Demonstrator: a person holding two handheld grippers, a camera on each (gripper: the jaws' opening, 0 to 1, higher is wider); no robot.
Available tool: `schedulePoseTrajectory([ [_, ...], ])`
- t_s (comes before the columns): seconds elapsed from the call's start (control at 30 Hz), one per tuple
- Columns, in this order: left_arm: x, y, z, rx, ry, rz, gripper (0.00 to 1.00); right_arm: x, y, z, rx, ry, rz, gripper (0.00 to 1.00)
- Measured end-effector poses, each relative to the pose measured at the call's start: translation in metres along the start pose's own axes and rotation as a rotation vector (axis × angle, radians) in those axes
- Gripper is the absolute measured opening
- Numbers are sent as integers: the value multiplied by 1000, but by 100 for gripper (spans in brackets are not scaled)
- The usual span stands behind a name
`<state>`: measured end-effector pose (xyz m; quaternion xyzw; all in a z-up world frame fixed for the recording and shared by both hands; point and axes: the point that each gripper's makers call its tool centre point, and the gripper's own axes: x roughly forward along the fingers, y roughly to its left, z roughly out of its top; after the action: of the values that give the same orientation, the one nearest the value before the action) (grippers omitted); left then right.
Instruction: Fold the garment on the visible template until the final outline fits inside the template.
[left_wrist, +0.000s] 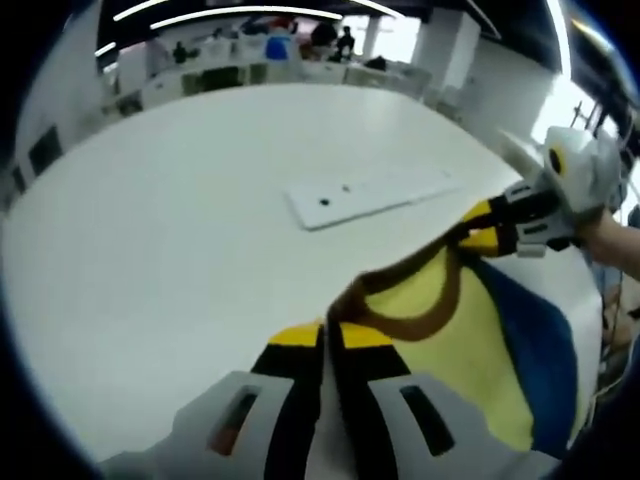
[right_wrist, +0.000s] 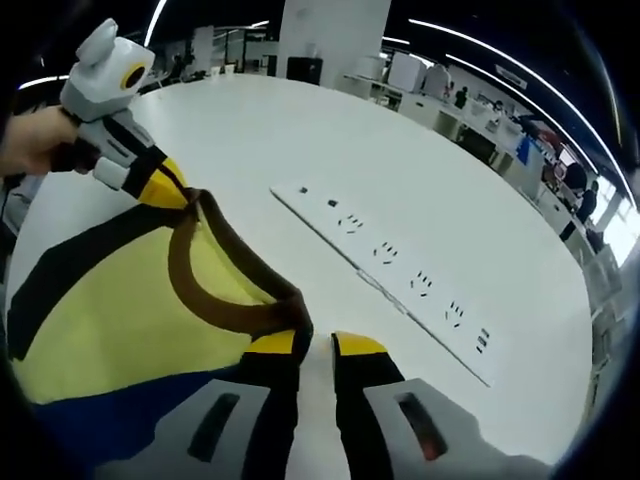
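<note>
A yellow garment (left_wrist: 450, 340) with a brown collar (left_wrist: 420, 310) and a blue part (left_wrist: 545, 350) hangs stretched between both grippers above the white table (left_wrist: 150, 220). My left gripper (left_wrist: 330, 335) is shut on one end of the collar. The right gripper (left_wrist: 478, 225) comes in from the right, pinching the other end. In the right gripper view, my right gripper (right_wrist: 315, 345) holds the collar (right_wrist: 215, 290) at its jaw tips. There the left gripper (right_wrist: 175, 195) grips the far end at upper left, and the yellow garment (right_wrist: 110, 320) sags between them.
A long white strip with dark socket-like marks (left_wrist: 370, 195) (right_wrist: 400, 270) lies on the round table (right_wrist: 300, 130) beyond the garment. A person's hand (right_wrist: 30, 140) holds the left gripper. Desks and people stand far off in the room.
</note>
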<state>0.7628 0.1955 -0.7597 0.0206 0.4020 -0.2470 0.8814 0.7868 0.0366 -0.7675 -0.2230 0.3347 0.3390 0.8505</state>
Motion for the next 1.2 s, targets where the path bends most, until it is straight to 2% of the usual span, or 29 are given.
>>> schedulePoseTrajectory([
  [0.13,1,1,-1,2,-1,7,4,-1,-4,1,13,-10,-14,17],
  [0.3,-2,3,5,-10,-34,44,11,-2,-9,-1,31,-9,-30,19],
  [0.43,-5,4,11,-21,-69,58,13,-2,-10,5,154,-61,-14,16],
  [0.67,-13,5,19,-27,-96,71,16,-7,-13,6,173,-66,-26,19],
  [0.8,-17,6,18,-30,-99,82,21,-17,-11,10,164,-73,-30,19],
  [0.93,-26,5,18,-40,-103,87,24,-32,-15,16,158,-88,-53,15],
  [1.13,-47,0,24,-36,-130,93,28,-60,-8,22,160,-123,-64,18],
  [1.2,-54,-5,23,-39,-133,81,26,-71,1,26,180,-148,-31,23],
])
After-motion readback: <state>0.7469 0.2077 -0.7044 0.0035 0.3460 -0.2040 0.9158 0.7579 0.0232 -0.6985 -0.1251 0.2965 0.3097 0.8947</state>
